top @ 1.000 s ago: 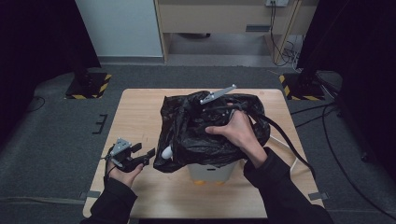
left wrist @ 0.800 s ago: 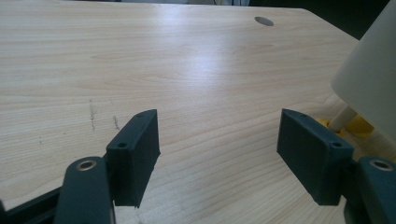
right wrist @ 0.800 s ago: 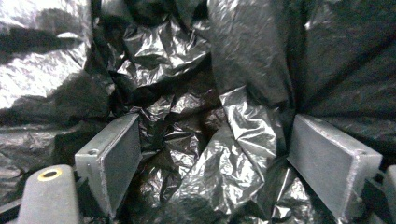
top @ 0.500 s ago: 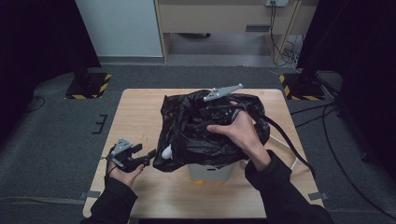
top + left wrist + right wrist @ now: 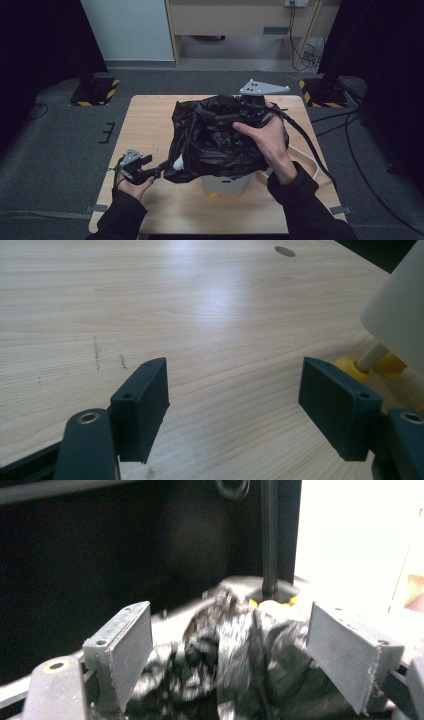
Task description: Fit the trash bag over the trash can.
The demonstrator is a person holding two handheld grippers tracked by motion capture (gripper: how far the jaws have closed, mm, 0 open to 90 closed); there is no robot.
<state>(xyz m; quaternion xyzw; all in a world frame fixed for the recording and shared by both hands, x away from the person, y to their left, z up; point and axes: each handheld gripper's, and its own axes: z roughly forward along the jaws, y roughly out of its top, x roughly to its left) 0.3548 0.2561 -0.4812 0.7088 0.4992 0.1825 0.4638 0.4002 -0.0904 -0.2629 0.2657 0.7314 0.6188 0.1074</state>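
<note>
A crumpled black plastic bag lies draped over a white bin with yellow feet at the middle of the wooden table. My right gripper hovers over the top of the bag, its grey plate tilted toward the far edge. In the right gripper view its jaws stand wide, with folds of the bag rising between them and touching neither pad; this gripper is open. My left gripper rests low at the front left, open over bare wood, beside the bin and a yellow foot.
A black cable trails from the right gripper across the table's right side, and a white cable loops beside it. Dark carpet surrounds the table, with black-and-yellow stand bases behind it on both sides.
My right hand and its gripper have risen and shifted toward the far right over the bag, and the grey plate has tipped up. The left hand has stayed where it was.
</note>
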